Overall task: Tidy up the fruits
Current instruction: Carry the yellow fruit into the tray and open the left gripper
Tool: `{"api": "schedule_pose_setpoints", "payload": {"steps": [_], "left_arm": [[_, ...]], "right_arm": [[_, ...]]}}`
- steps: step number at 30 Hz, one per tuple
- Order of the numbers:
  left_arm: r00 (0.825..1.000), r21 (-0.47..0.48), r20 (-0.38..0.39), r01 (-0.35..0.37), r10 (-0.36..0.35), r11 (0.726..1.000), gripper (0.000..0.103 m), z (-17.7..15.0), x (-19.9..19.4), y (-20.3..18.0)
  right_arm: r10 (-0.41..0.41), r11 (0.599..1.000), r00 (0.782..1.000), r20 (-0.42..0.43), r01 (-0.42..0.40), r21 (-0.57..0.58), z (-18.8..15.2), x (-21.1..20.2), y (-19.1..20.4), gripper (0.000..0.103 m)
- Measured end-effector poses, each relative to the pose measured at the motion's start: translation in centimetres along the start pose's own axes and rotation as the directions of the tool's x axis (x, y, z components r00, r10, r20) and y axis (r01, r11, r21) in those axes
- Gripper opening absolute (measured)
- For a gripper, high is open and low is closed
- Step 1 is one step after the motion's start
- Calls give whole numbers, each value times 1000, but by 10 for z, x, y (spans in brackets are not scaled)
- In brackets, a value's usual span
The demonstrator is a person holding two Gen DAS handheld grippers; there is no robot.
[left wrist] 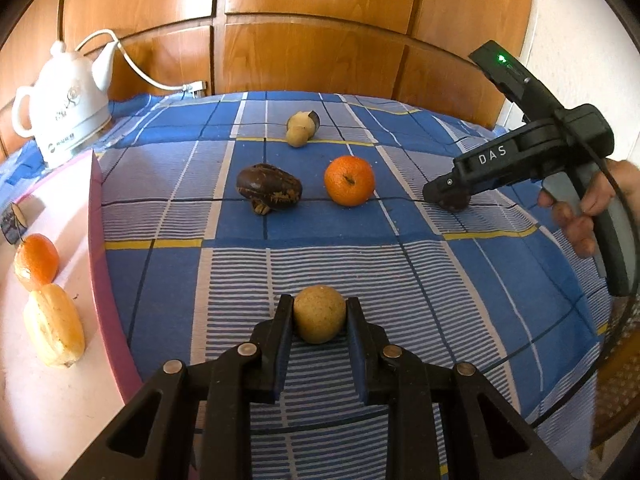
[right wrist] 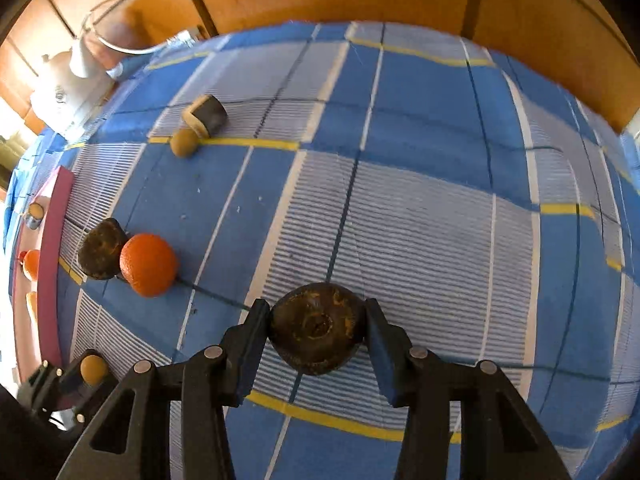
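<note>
Gripping a small round tan fruit (left wrist: 319,313) between both pads, my left hand-held gripper (left wrist: 320,316) is closed down tight on it, just above the blue checked cloth covering the surface (left wrist: 360,240). My right hand-held gripper (right wrist: 318,330) has its jaws drawn in against the sides of a dark brown, wrinkled round fruit (right wrist: 316,326), which fills the gap between the pads; in the left wrist view that same fruit sits under the tool's tip, on the cloth at the right. Beyond my left pads, further out on the cloth, a bright orange mandarin (left wrist: 349,180) lies just beside a dark brown shrivelled oblong fruit (left wrist: 269,188), and further back a tan fruit rests against a dark cut piece (left wrist: 303,128). To the left stands a pink-rimmed white tray (left wrist: 98,216) holding another orange mandarin (left wrist: 37,262) and a pale yellow ribbed fruit (left wrist: 54,330), touching each other. A white ceramic electric kettle (left wrist: 66,108) stands behind the tray.
</note>
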State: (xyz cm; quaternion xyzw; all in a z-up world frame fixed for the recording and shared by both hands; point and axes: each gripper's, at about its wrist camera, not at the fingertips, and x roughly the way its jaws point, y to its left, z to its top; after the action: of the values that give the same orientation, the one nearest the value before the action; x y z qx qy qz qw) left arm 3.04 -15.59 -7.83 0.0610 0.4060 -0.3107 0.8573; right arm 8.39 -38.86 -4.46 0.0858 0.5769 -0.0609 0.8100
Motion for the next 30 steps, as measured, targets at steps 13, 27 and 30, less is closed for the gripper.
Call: {"api": "schedule_pose_setpoints", "payload": {"steps": [13,27,30], "left_arm": [[993,-122,-31,111,-116,986,25,7,-14,10],[999,-188,32,-20,26,982,25,33,-70,50],[995,-252,62,-61,79,966,25,39,-88,81]], "right_arm": [[-49,996,999,-6,49,-76,4,8,17,48],[-67,992,998,0,66,-111,3,14,34,48],[-67,992,998,2,67,-109,3,14,32,48]]}}
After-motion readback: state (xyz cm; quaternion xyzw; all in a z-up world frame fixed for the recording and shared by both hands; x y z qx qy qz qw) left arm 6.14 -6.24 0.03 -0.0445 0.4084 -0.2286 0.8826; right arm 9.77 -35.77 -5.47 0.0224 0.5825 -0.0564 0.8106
